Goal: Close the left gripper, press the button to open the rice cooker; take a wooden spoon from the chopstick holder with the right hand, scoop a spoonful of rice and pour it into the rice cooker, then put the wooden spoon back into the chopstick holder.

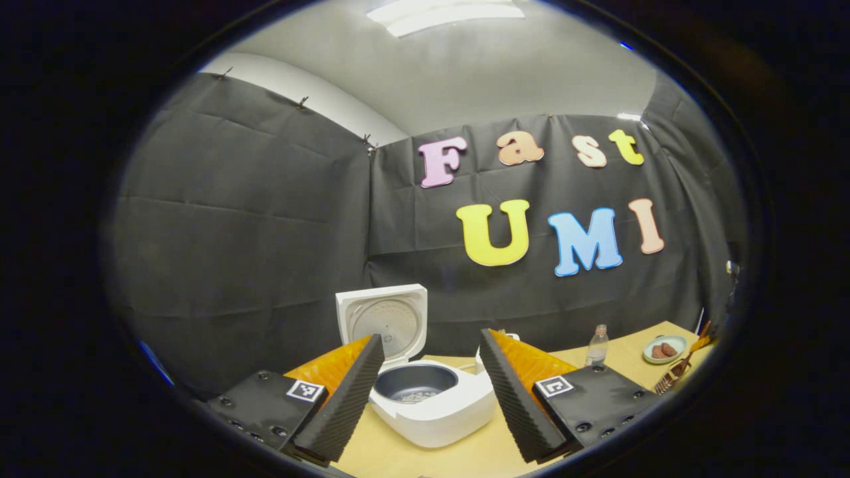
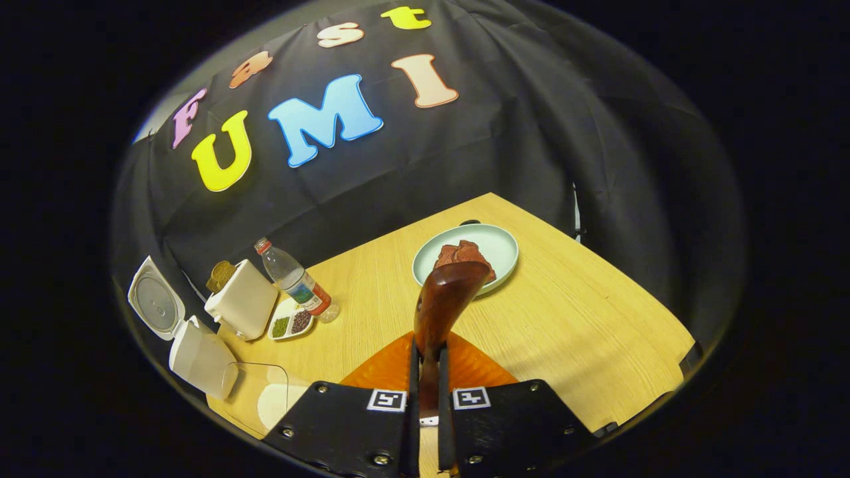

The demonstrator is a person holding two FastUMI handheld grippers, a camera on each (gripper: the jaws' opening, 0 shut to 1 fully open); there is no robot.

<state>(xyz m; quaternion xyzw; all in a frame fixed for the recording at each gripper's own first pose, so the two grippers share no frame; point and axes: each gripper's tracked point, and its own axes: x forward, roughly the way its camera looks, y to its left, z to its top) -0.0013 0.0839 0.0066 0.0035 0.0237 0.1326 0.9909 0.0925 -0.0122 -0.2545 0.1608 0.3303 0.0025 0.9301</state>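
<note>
A: What is your left gripper (image 1: 431, 392) doing?

B: Your left gripper hangs above the table (image 1: 465, 451) with its jaws spread wide and nothing between them. In the left gripper view the rice cooker (image 1: 431, 405) sits right between your two fingers (image 1: 345, 398), a little farther off. Its lid (image 1: 382, 318) stands up at the back, and you can look into the dark inner pot (image 1: 415, 382), where a little pale rice lies at the bottom.

A: And your right gripper (image 2: 425, 378)?

B: Your right gripper is clamped on the wooden spoon (image 2: 441, 305). Both fingers press the handle, and the spoon's bowl sticks up and forward from them. In the right gripper view it overlaps the near edge of a pale green plate (image 2: 501, 245) with reddish-brown pieces of food (image 2: 465, 252) on it. I cannot tell whether the spoon carries any rice.

A: Where is the cooker from your right side?

B: Far to the lower left in that view, lid up, at the table's edge. Beside it stands a white box-shaped container (image 2: 242, 305) with something brown poking from its top, then a small dish of beans (image 2: 291, 324) and a plastic bottle (image 2: 295, 285). A clear container (image 2: 255, 385) sits just in front of the cooker.
</note>
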